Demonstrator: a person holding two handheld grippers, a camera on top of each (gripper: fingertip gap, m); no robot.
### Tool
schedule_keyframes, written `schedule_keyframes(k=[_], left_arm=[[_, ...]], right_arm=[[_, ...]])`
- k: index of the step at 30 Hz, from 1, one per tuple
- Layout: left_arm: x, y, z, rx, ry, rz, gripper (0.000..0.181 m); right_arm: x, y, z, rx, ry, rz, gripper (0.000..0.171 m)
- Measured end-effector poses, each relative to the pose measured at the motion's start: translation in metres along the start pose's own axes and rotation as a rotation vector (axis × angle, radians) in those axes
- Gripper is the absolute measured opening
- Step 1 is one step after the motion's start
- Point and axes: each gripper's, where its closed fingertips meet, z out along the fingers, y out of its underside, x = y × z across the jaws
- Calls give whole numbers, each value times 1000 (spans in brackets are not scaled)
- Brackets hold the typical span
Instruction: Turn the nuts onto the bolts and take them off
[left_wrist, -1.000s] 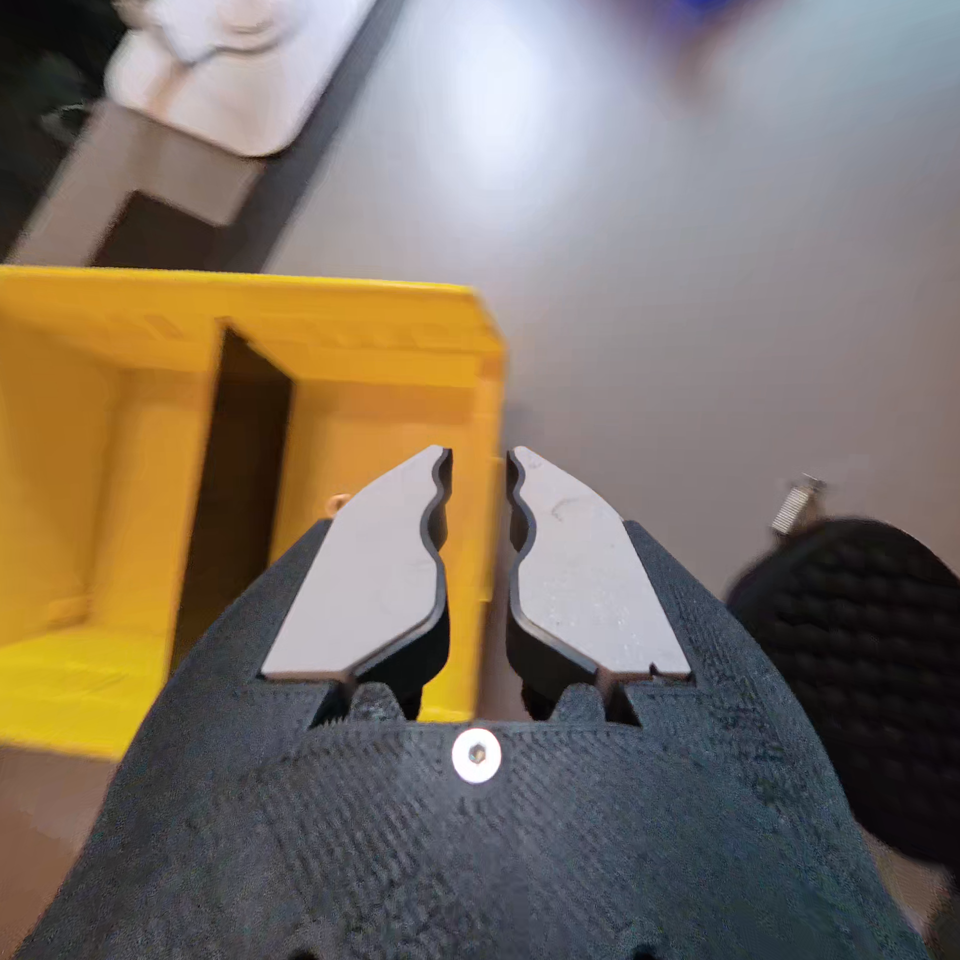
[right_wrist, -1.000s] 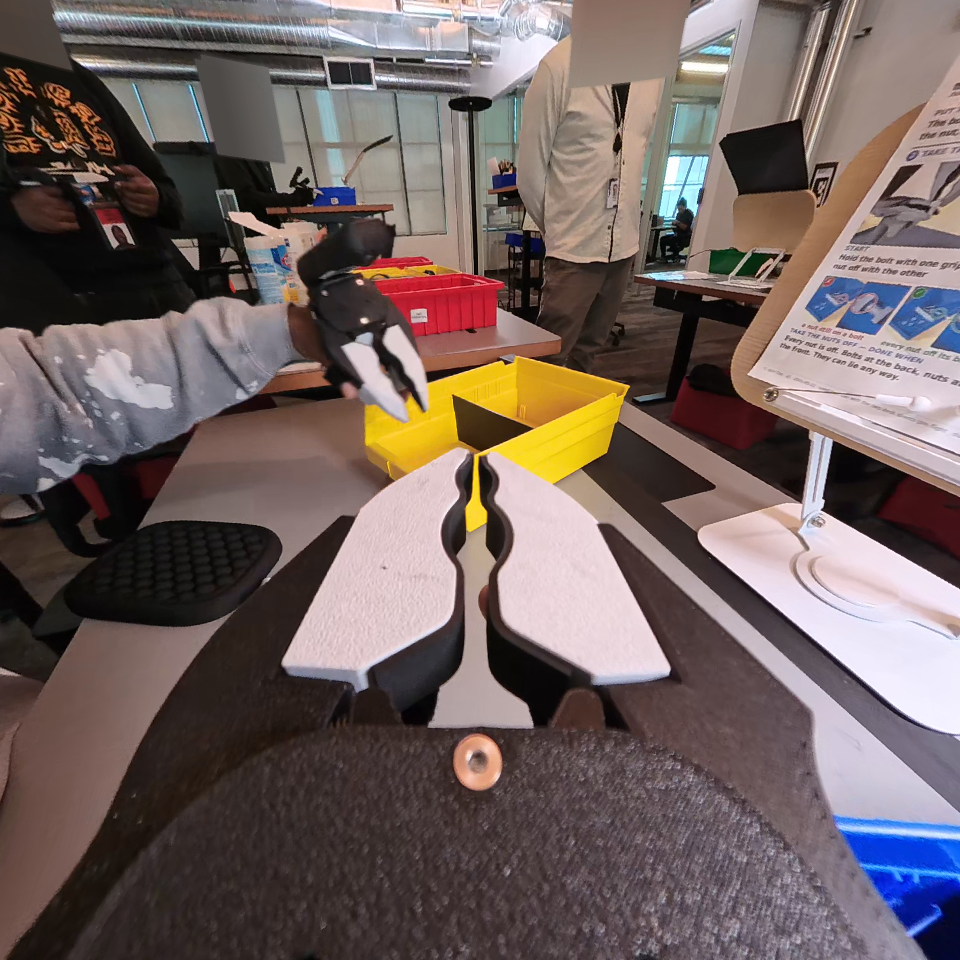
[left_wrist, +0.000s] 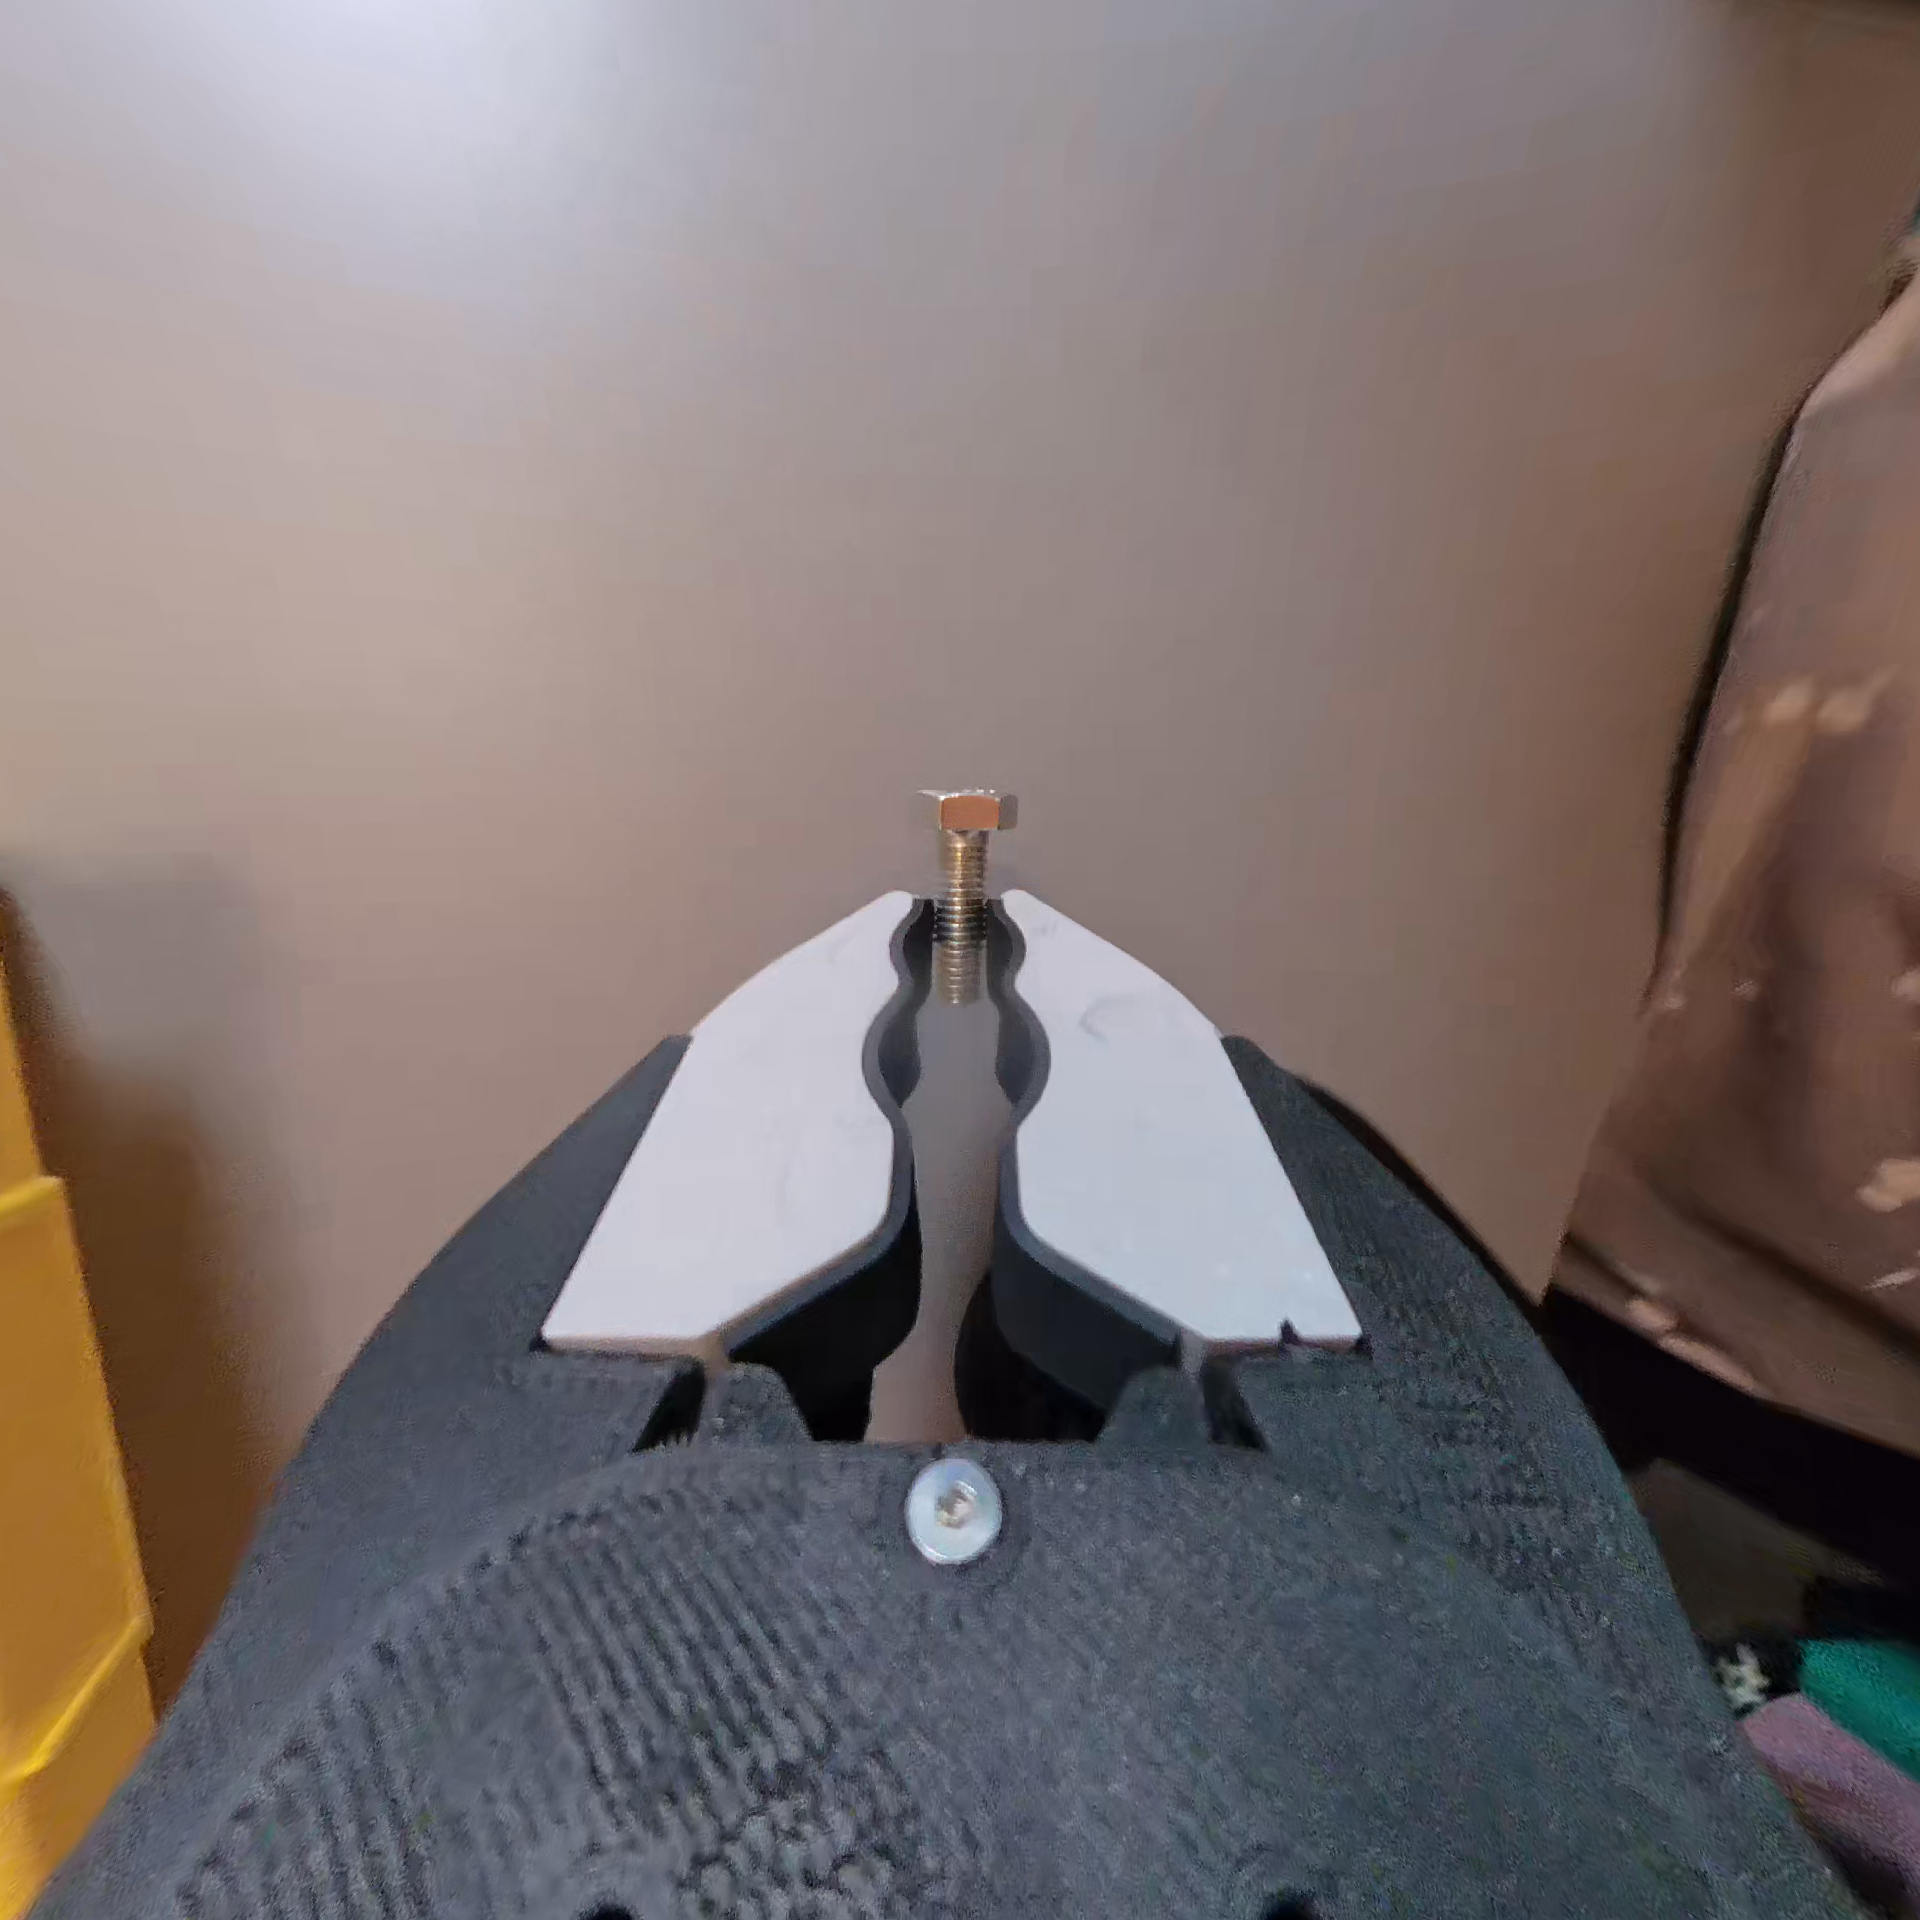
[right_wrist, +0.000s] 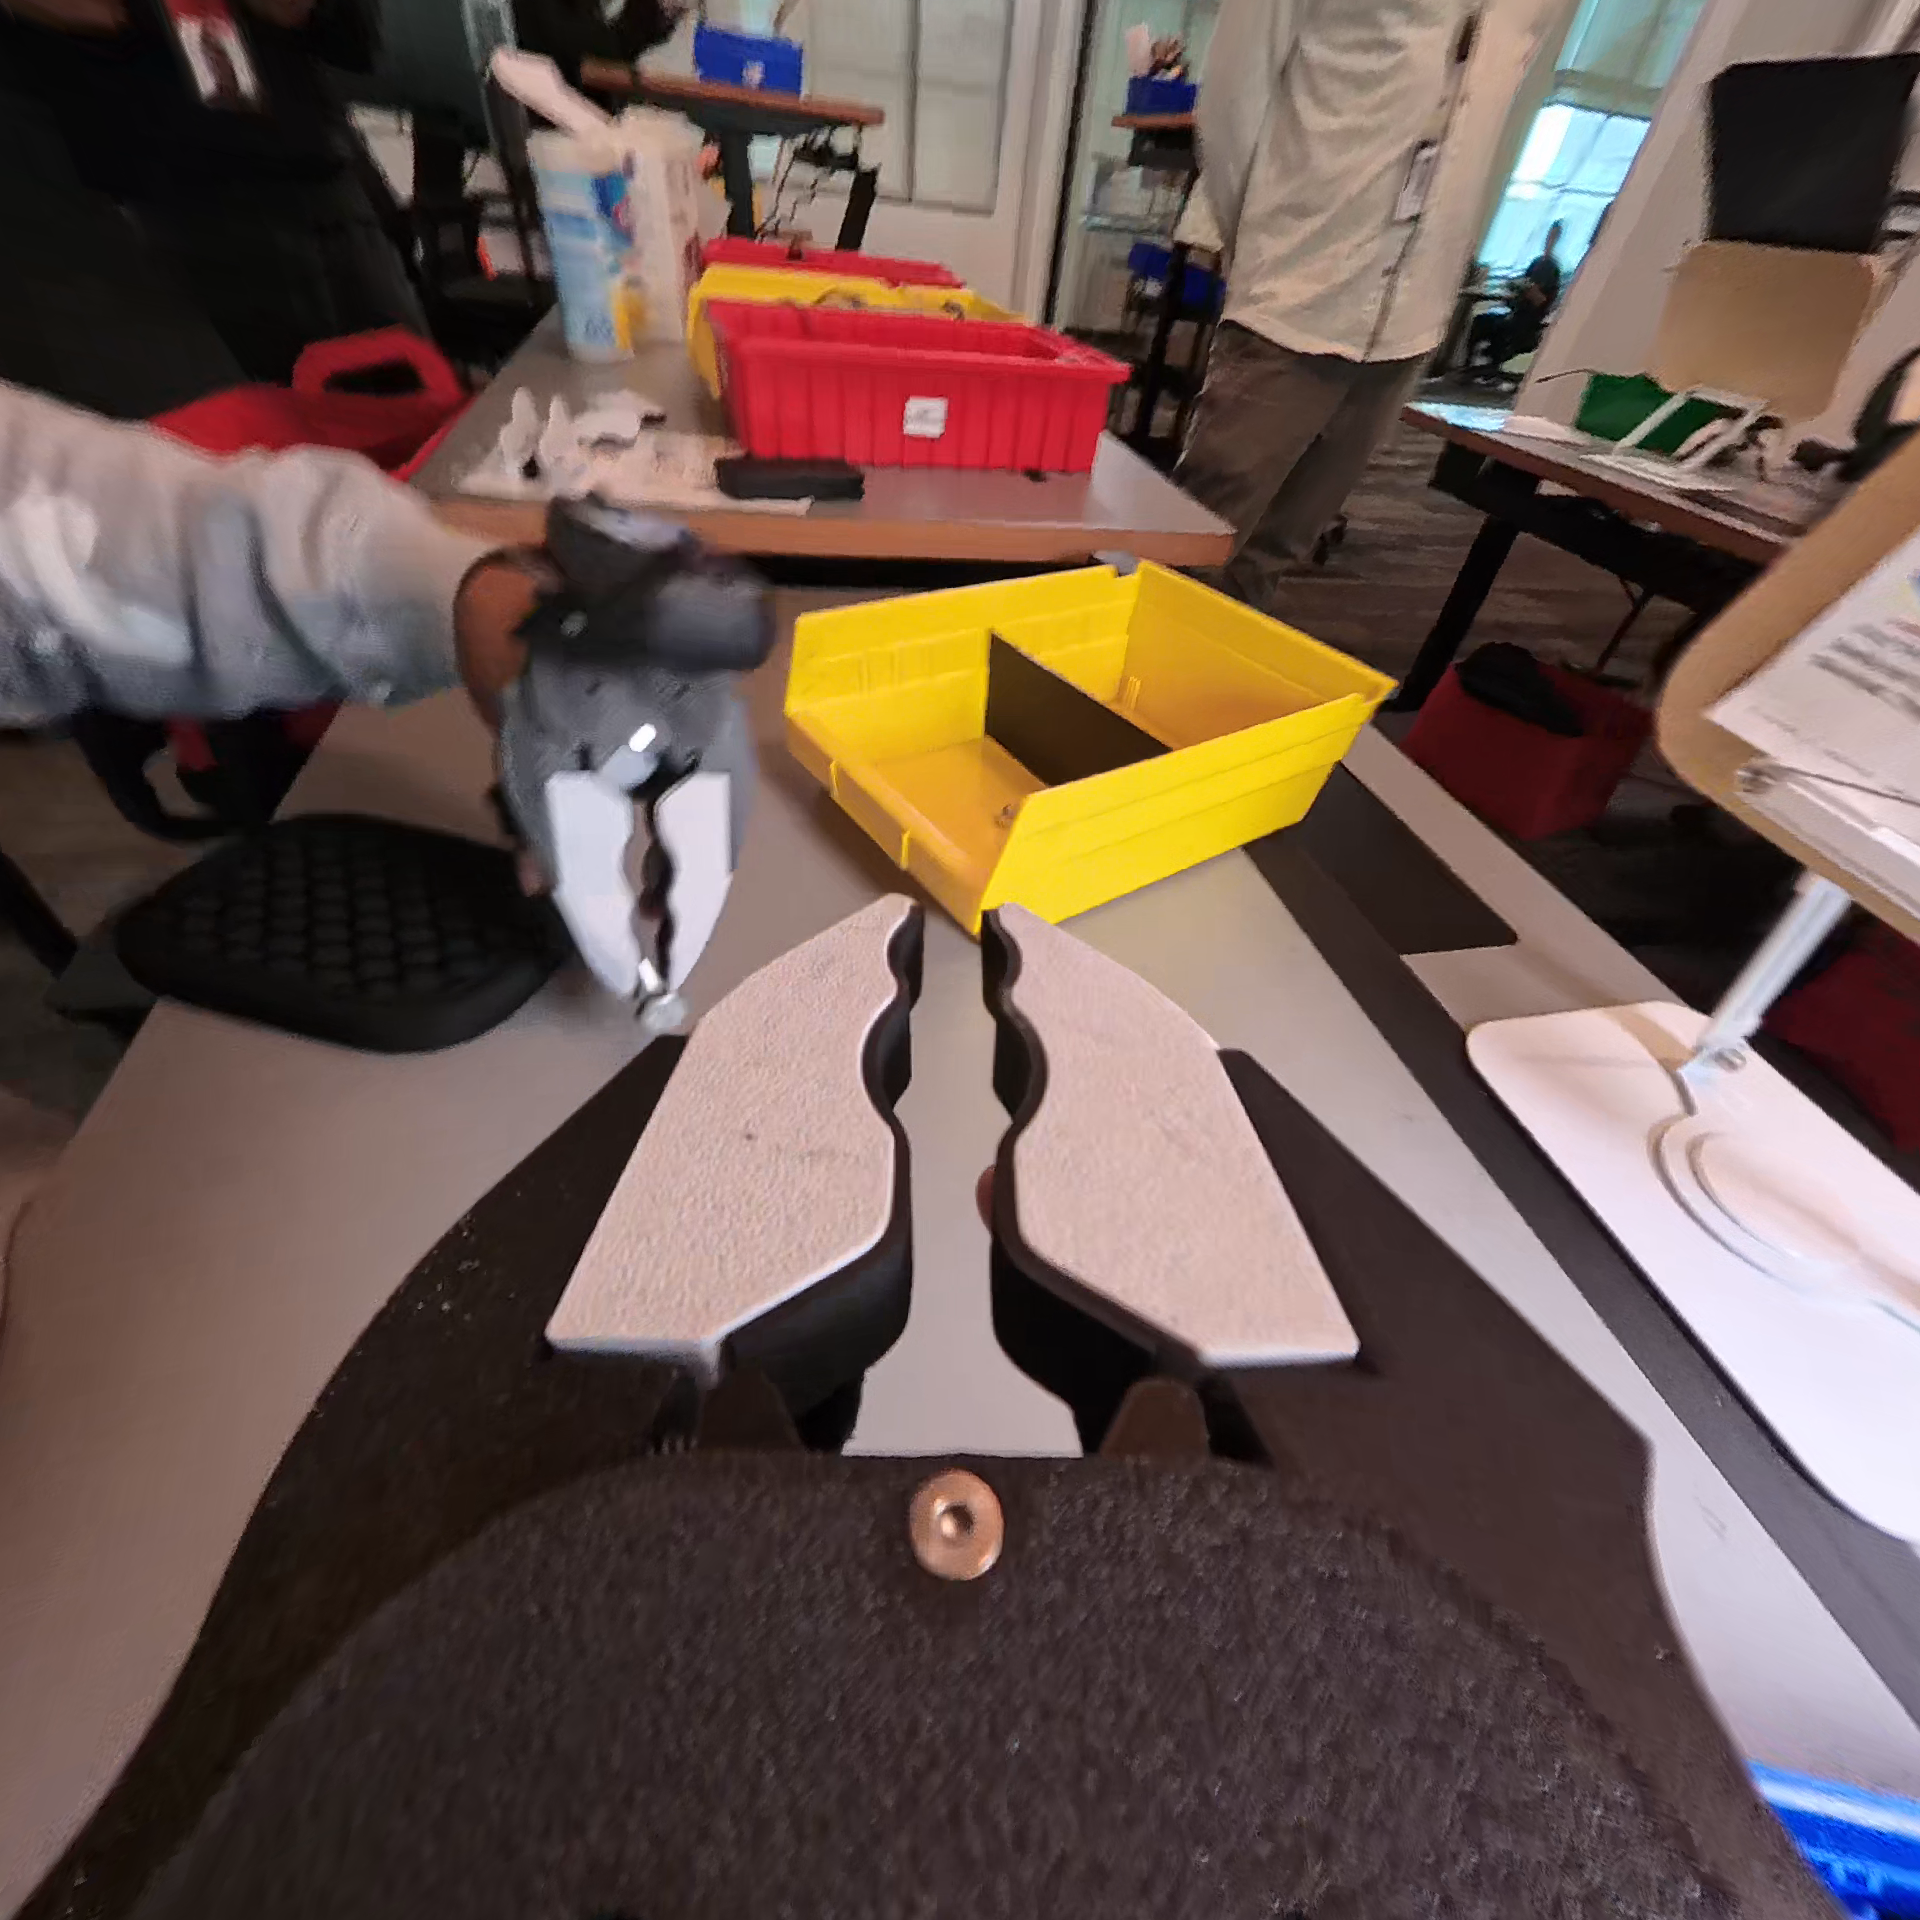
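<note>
A grey worktop (right_wrist: 260, 1195) in a busy workshop carries a yellow bin (right_wrist: 1174, 821) toward its far edge. The left gripper (left_wrist: 961, 914) is clamped on a bolt (left_wrist: 966, 873) by its threaded shank, head outward, no nut on it. The right gripper (right_wrist: 951, 935) stands slightly parted and empty. Judged step: bolt picked; next, the right one must fetch a nut, and none is visible.

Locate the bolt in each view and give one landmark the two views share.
Left wrist view: the bolt stands at centre, its thread clamped between the left gripper tips, head outward.
Right wrist view: left of centre, blurred, at that gripper's tips, head down.
Shared landmark: the yellow bin, a sliver at the left wrist view's left edge.
</note>
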Motion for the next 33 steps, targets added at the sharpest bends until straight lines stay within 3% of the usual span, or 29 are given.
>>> schedule_keyframes(k=[7,13,15,18,33], left_arm=[[-5,-45,-4,-47,37,-54,10],[10,-70,6,-155,37,27,10],[14,-79,5,-159,42,35,10],[16,-88,0,-161,38,52,10],[8,-99,-10,25,18,23,10]], right_arm=[[-61,54,40,-321,-177,-257,28],[-83,95,66,-460,-247,-258,34],[-85,102,69,-468,-252,-270,32],[-85,107,69,-477,-260,-292,17],[-75,102,73,-408,-205,-278,17]])
